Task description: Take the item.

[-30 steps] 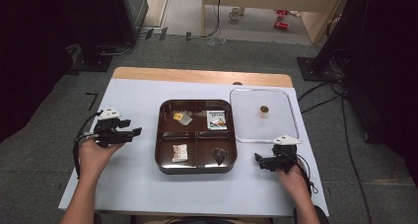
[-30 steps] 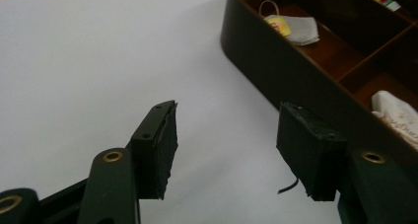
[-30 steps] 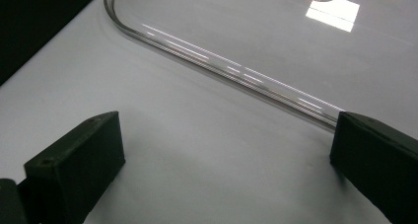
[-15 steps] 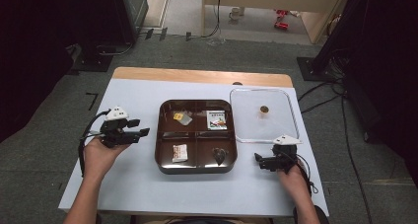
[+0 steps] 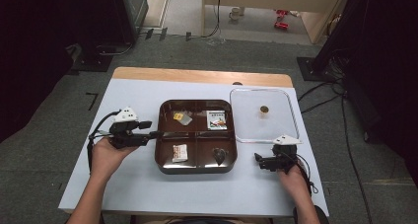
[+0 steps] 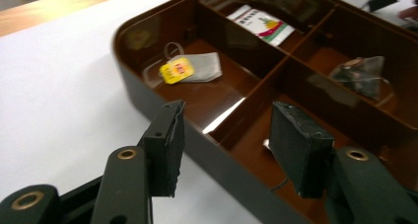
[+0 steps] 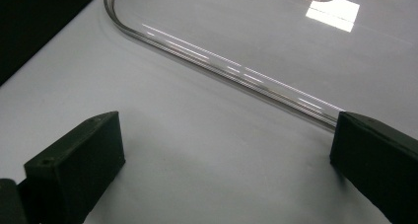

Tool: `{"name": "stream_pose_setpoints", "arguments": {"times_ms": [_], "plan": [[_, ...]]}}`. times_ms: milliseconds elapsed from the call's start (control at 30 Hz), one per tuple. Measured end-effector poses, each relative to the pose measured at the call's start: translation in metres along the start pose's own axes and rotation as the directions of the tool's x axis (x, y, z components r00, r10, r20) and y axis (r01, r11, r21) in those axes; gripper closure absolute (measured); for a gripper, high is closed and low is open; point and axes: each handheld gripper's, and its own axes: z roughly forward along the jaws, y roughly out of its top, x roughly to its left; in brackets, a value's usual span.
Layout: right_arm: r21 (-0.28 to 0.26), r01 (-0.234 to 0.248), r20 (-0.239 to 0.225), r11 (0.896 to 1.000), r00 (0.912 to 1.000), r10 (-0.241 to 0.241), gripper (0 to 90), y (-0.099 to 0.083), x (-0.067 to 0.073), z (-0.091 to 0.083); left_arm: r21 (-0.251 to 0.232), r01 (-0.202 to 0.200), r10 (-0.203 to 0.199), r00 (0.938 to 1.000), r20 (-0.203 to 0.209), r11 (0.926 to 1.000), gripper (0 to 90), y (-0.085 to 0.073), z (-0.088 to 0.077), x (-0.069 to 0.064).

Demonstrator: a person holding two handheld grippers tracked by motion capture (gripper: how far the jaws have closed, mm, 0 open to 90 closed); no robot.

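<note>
- The left gripper (image 5: 154,133) sits at the left wall of the brown tray (image 5: 197,168), which lies in the middle of the worktop (image 5: 143,189), nearer its front edge than its back edge.
- In the left gripper view its jaws straddle the tray's (image 6: 133,88) wall, one outside and one over a compartment; they have just been closing, yet stand apart and press on nothing.
- The tea bag with a yellow tag (image 6: 190,68) lies in the tray's back-left compartment, beyond those jaws and apart from them; in the high view it (image 5: 181,117) is near the divider.
- A printed sachet (image 5: 216,120) lies in the back-right compartment, a small packet (image 5: 180,152) front-left, and a dark pyramid bag (image 5: 219,155) front-right.
- The right gripper (image 5: 257,158) rests near the worktop's front right corner, jaws spread wide and released.
- A clear lid (image 5: 246,98) lies flat just right of the tray; its rim (image 7: 231,68) runs ahead of the right jaws.
</note>
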Motion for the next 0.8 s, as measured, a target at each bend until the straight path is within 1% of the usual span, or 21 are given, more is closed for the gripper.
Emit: {"name": "stream_pose_setpoints", "arguments": {"times_ms": [33, 67, 233, 300, 367, 433, 467, 533, 633, 667, 733, 767, 800], "plan": [[0.0, 0.0, 0.0, 1.0, 1.0, 0.0, 0.0, 0.0, 0.0, 0.0, 0.0, 0.0, 0.0, 1.0, 0.0, 1.0, 48.9, 0.0, 0.0, 0.0], [0.0, 0.0, 0.0, 1.0, 1.0, 0.0, 0.0, 0.0, 0.0, 0.0, -0.002, -0.012, 0.012, 0.9998, 0.016, 0.9999, 49.5, 0.001, 0.002, -0.003], [0.0, 0.0, 0.0, 1.0, 1.0, 0.0, 0.0, 0.0, 0.0, 0.0, -0.001, -0.034, 0.034, 0.9983, 0.046, 0.9994, 51.4, 0.004, 0.006, -0.01], [0.0, 0.0, 0.0, 1.0, 1.0, 0.0, 0.0, 0.0, 0.0, 0.0, 0.002, -0.038, 0.038, 0.9981, 0.049, 0.9993, 51.9, 0.004, 0.007, -0.011], [0.001, 0.001, 0.0, 1.0, 1.0, -0.001, 0.0, 0.0, 0.0, 0.0, 0.012, -0.059, 0.059, 0.9967, 0.057, 0.9982, 52.4, 0.005, 0.011, -0.015], [0.0, 0.001, 0.0, 1.0, 1.0, -0.001, 0.0, 0.0, 0.0, 0.0, 0.013, -0.063, 0.062, 0.9961, 0.062, 0.9979, 53.0, 0.005, 0.012, -0.016], [0.0, 0.001, 0.0, 1.0, 1.0, -0.001, 0.0, 0.0, 0.0, 0.0, 0.018, -0.067, 0.066, 0.9952, 0.073, 0.9976, 53.5, 0.005, 0.015, -0.019], [0.001, 0.001, 0.0, 1.0, 1.0, -0.001, 0.0, 0.0, 0.0, 0.0, 0.03, -0.075, 0.073, 0.9941, 0.081, 0.9967, 54.4, 0.005, 0.018, -0.021], [0.0, 0.001, 0.0, 1.0, 1.0, -0.001, 0.0, 0.0, 0.0, 0.0, 0.039, -0.084, 0.08, 0.9931, 0.086, 0.9957, 54.7, 0.006, 0.022, -0.023], [0.0, 0.001, 0.0, 1.0, 1.0, -0.001, 0.0, 0.0, 0.0, 0.0, 0.052, -0.091, 0.086, 0.9922, 0.09, 0.9945, 54.7, 0.006, 0.026, -0.026], [0.0, 0.001, 0.0, 1.0, 1.0, -0.001, 0.0, 0.0, 0.0, 0.0, 0.057, -0.091, 0.086, 0.9921, 0.092, 0.9942, 54.7, 0.007, 0.028, -0.027], [0.0, 0.001, 0.0, 1.0, 1.0, -0.001, 0.0, 0.0, 0.0, 0.0, 0.067, -0.091, 0.085, 0.9923, 0.091, 0.9936, 54.7, 0.007, 0.03, -0.027], [-0.001, 0.001, 0.0, 1.0, 1.0, -0.001, 0.0, 0.0, 0.0, 0.0, 0.092, -0.091, 0.083, 0.9925, 0.09, 0.9916, 54.4, 0.007, 0.033, -0.028]]}}
